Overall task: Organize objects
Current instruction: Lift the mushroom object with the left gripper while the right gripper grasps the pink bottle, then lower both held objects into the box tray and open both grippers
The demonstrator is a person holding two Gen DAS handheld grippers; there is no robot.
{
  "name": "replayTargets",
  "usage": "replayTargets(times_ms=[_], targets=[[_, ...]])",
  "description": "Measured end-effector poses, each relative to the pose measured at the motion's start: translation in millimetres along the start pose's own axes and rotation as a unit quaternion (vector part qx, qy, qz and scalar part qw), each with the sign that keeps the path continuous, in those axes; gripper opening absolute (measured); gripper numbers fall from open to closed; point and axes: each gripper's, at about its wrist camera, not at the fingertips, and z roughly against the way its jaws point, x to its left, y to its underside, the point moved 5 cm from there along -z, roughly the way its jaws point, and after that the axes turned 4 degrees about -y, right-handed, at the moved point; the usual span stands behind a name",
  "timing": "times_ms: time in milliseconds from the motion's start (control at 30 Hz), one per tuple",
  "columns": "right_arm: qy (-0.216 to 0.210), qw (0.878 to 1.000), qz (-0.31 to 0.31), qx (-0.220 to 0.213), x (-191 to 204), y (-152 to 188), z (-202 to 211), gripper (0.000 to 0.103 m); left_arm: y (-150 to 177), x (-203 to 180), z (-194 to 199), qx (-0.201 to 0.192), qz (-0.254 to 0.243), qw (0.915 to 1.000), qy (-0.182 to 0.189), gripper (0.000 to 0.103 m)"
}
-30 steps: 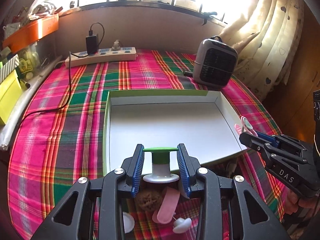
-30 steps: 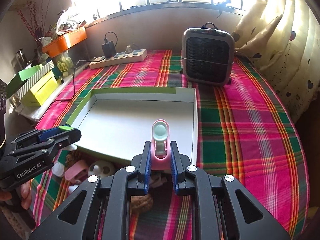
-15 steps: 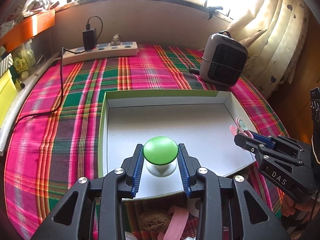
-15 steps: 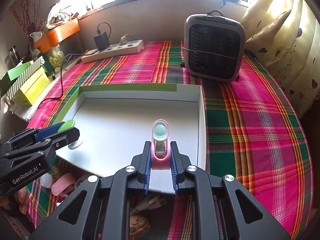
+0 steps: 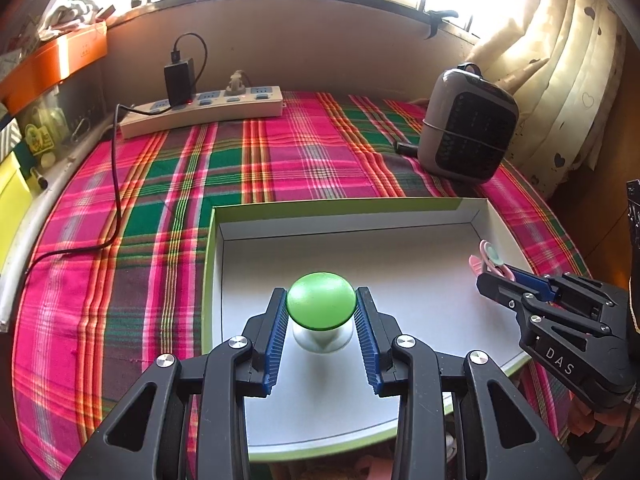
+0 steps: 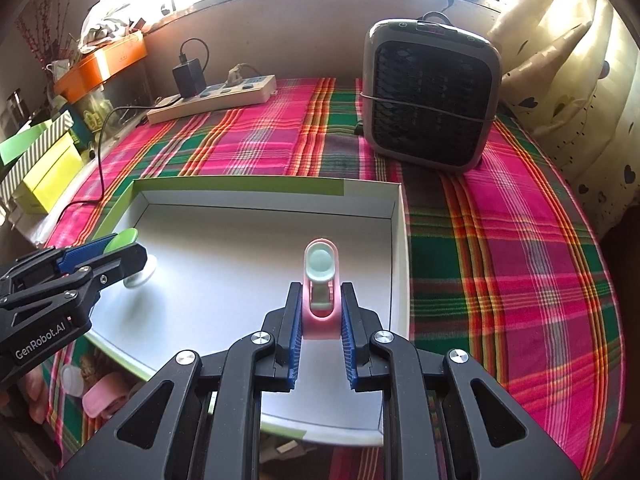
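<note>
Covering the table, plaid cloth [image 5: 304, 152]; left gripper [image 5: 321, 308] clamping green knob [image 5: 321, 300], right gripper [image 6: 320, 304] pink clip [image 6: 320, 292].

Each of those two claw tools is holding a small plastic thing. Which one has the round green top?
The left gripper holds it: a white-based plastic knob with a domed green cap. The right gripper instead clamps a flat pink plastic clip with a pale mint disc, over the shallow white cardboard tray.

Tray [image 5: 400, 216]: matt white card, smooth. Cloth [image 5: 300, 152] under tray: woven plaid fabric. Knob [image 5: 321, 300] over tray: green, smooth, slight sheen. Clip [image 6: 320, 292]: glossy pink plastic. Heater [image 6: 430, 100] behind tray: grey plastic casing
</note>
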Motion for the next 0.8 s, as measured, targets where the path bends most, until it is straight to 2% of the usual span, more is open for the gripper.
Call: replayTargets(times_ms=[800], targets=[[0.010,1.000,0.010,0.008,-2,-8,-17,0.018,-1,-1,-21,0.012,-0.017,0.9997,-0.010,0.032]])
